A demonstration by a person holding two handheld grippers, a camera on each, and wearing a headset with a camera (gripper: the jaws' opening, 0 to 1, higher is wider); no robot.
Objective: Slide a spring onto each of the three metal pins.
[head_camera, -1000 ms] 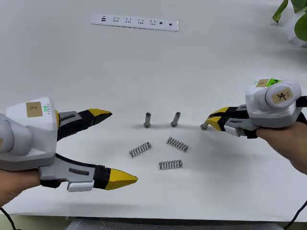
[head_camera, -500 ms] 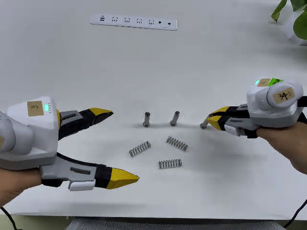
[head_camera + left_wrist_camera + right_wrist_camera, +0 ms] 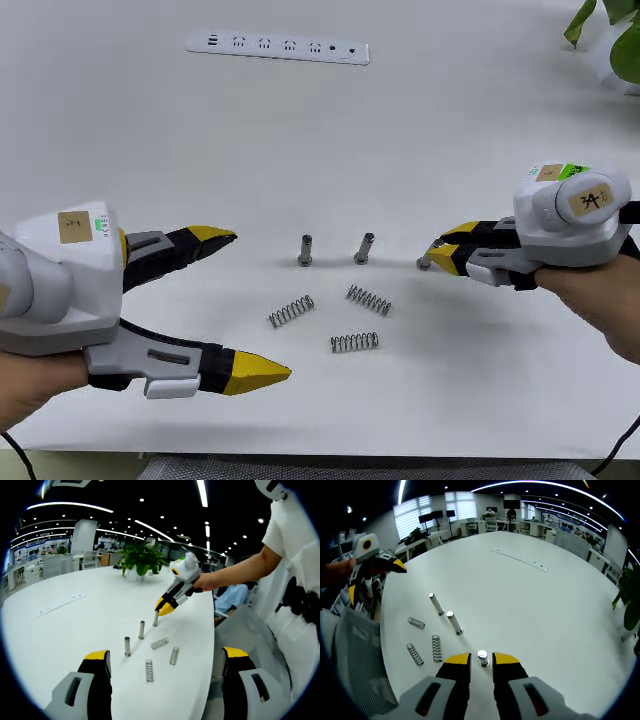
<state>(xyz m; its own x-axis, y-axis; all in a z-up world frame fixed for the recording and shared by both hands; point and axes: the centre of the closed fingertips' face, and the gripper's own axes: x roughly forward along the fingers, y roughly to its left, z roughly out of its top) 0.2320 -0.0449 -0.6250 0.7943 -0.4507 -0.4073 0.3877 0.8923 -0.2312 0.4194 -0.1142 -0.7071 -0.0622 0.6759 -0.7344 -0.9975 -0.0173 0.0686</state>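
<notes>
A broad white desk (image 3: 150,140) is seen, bare across most of its surface, with wide open room toward the far edge and on both sides of the work. A green plant (image 3: 612,30) is placed at the far right corner. A white power strip (image 3: 278,46) is laid flat along the far edge, well apart from everything else.

The left gripper (image 3: 252,304) is held over the near left part of the desk. Its yellow-tipped fingers (image 3: 207,236) are spread wide, nothing is held between them, and they are pointed toward the middle of the desk. The right gripper (image 3: 438,256) is held low toward the right edge. Its fingers (image 3: 457,660) are drawn in close on either side of one pin; whether that pin is actually pressed cannot be told.

Three short grey metal pins are stood upright in a row across the middle of the desk, each topped by a slightly wider round head: the first pin (image 3: 305,250), the second pin (image 3: 365,248) just beside it, and the third pin (image 3: 425,263) between the right gripper's fingers.

Three thin wire coils are laid on their sides just nearer the near edge than the pins: the first spring (image 3: 291,311), the second spring (image 3: 369,300) and the third spring (image 3: 355,342). They are kept apart from one another, and no pin is fitted with one.
</notes>
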